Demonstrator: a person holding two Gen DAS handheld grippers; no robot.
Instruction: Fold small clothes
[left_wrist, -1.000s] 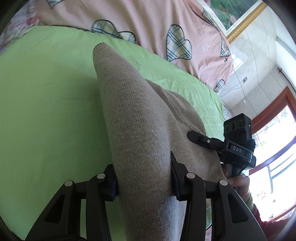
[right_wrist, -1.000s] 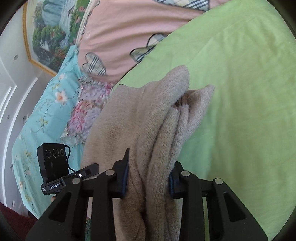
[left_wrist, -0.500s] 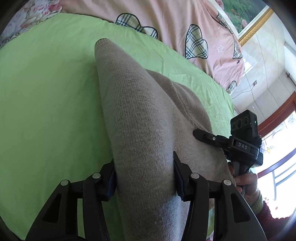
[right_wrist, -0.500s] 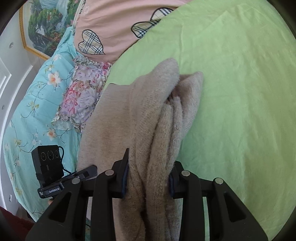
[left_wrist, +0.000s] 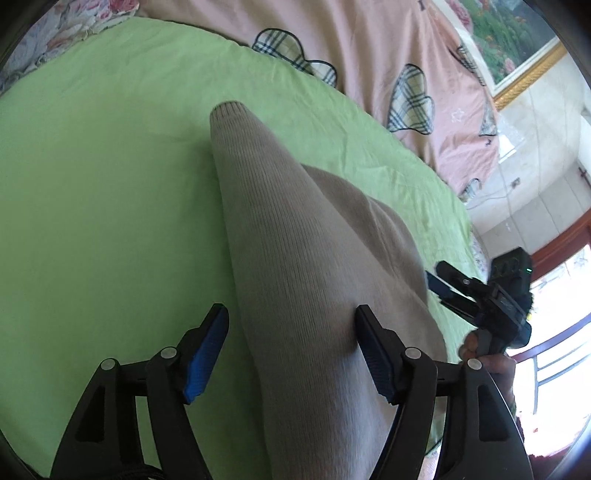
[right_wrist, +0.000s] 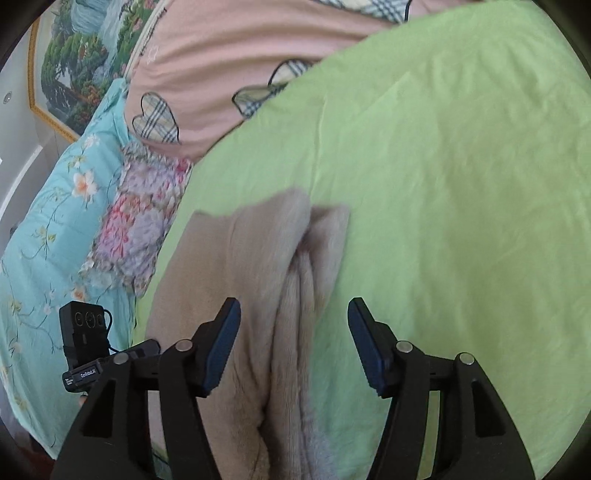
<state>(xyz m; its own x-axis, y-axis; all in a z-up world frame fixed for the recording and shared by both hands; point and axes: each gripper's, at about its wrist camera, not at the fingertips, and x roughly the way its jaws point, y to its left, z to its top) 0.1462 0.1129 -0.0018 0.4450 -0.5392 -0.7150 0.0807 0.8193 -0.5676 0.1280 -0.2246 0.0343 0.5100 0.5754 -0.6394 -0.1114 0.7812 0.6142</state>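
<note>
Presently both sets of jaws are being held apart, with beige knit between the pads but not pinched. At the left gripper (left_wrist: 291, 347), the right-hand pad is touching the side of the beige knit garment (left_wrist: 306, 280), while the left-hand pad is standing clear of it with green showing in the gap. At the right gripper (right_wrist: 293, 345), the gathered folds of the garment (right_wrist: 291, 295) are lying between the pads, nearer the left one; a strip of green bedsheet (right_wrist: 461, 177) is showing beside the right pad.

The step in hand is being judged as a release of the cloth onto the sheet. For a clean result, both grippers are best drawn straight back along the finger line, level and together, so that no pad is catching the loose knit and dragging the fold open. The bunched edge on the right side is being noted as the likelier snag.

Both grippers are being held low and tilted down toward the bed. The garment is lying on the bedsheet (left_wrist: 110, 184), a tapered end pointing away toward the pink heart-print quilt (left_wrist: 388, 55). The right gripper's handle and the hand (left_wrist: 487, 363) on it are being seen at the left view's right edge.
</note>
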